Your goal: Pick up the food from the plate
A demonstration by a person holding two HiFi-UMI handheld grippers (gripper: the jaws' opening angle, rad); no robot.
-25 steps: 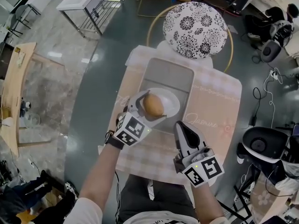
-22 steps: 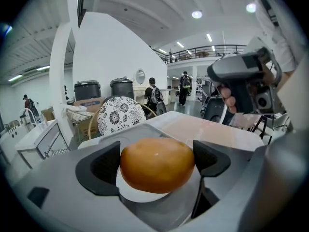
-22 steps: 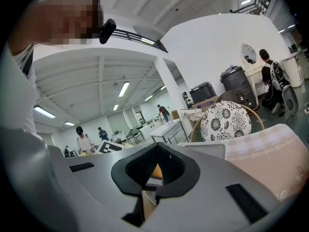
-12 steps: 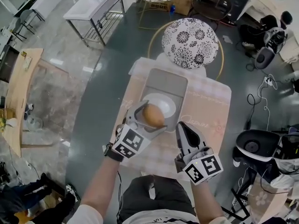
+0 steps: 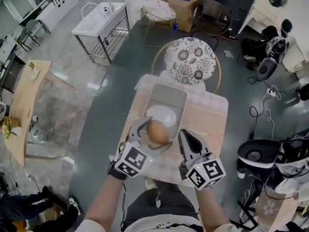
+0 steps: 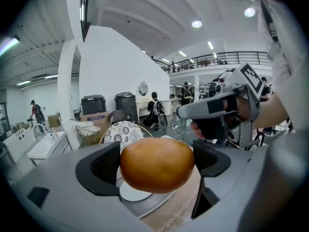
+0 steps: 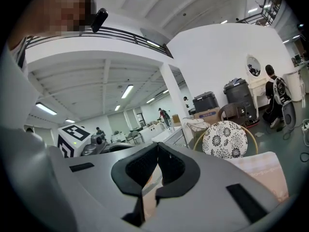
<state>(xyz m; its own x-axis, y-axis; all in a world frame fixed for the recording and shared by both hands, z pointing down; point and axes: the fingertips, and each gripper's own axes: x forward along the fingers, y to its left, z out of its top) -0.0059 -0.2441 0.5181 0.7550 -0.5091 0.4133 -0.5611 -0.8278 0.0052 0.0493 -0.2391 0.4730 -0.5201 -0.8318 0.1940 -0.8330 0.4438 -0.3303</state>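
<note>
Tabletop [image 5: 212,115] under checked cloth carries a grey tray [image 5: 166,95], its near end hidden by both grippers. The white plate [image 5: 163,112] on it is partly covered by the left gripper [image 5: 155,133], which clamps a brown bun [image 6: 157,164] over the plate's near rim. Right gripper [image 7: 157,167] is clenched, empty.

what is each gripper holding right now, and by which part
The left gripper holds the round brown bun by its two opposite sides, one pad on each, above the plate. The right gripper is shut and empty.
</note>
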